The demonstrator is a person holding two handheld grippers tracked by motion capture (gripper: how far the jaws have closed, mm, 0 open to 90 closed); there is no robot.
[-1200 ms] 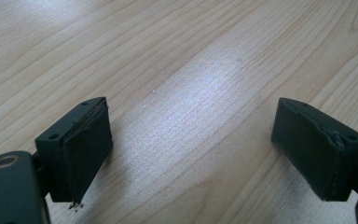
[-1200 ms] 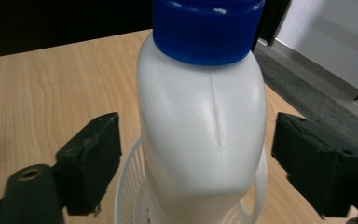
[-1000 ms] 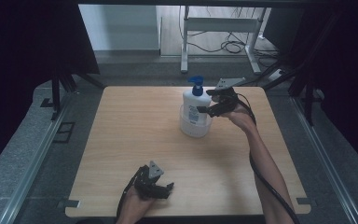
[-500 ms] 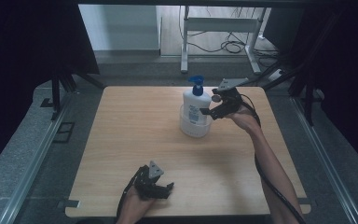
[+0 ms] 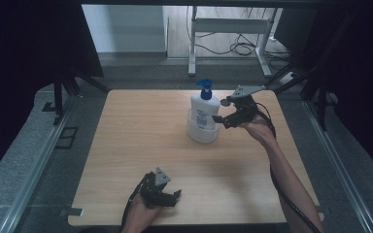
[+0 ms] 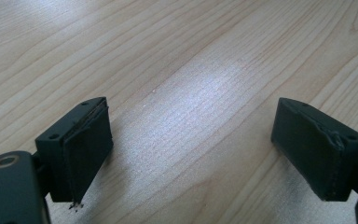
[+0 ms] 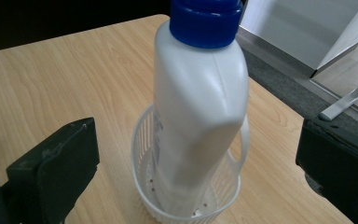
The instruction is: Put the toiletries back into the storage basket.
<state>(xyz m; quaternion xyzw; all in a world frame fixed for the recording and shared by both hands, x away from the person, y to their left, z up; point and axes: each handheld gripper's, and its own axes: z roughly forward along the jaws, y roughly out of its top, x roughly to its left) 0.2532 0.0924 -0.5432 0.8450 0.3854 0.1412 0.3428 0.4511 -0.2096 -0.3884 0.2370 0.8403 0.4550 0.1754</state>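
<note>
Bottle standing in a small basket, upper middle of the table

The white bottle (image 5: 204,114) with blue pump wears a blue-printed label, unreadable; right tool (image 5: 222,110) just beside it, jaws just opened wide, empty; left tool (image 5: 171,196) wide, empty.

A white bottle (image 7: 198,112) with a blue cap (image 7: 206,21) stands in a small white basket (image 7: 144,186) on the wooden table (image 7: 42,84). The right gripper (image 7: 196,168) has just been opening, its jaws wide apart and clear of the bottle

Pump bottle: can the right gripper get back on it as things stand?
Probably yes. The right gripper is open beside the pump bottle, which stands in the small white basket; nothing lies between the jaws and the bottle.
</note>
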